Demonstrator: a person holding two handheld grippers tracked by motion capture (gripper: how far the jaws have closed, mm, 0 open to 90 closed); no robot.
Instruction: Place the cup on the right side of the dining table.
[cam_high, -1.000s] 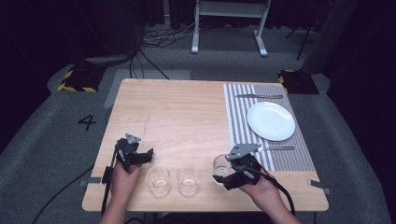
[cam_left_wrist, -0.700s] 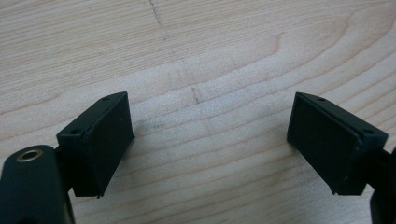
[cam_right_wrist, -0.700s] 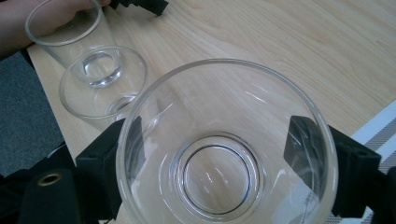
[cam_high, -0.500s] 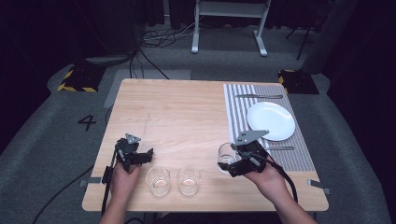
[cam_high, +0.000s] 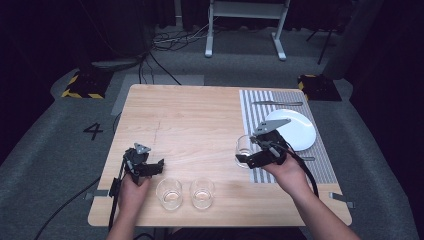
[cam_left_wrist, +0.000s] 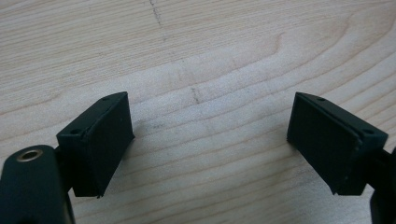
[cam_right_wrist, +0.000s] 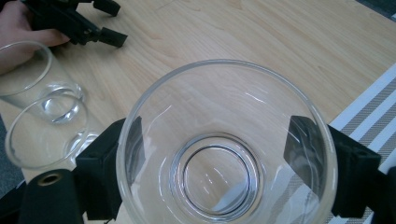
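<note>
Gripped glass (cam_right_wrist: 224, 154) — beside striped mat's (cam_high: 252, 107) edge

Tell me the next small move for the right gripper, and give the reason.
Probably carry the glass a little farther onto the striped placemat, toward the white plate. The right gripper has its jaws on either side of the glass at the mat's left edge, while two more glasses wait near the open left gripper.

Dark studio: hazard-striped blocks (cam_high: 82, 86), floor cables (cam_high: 165, 40), numbered floor (cam_high: 93, 131).
</note>
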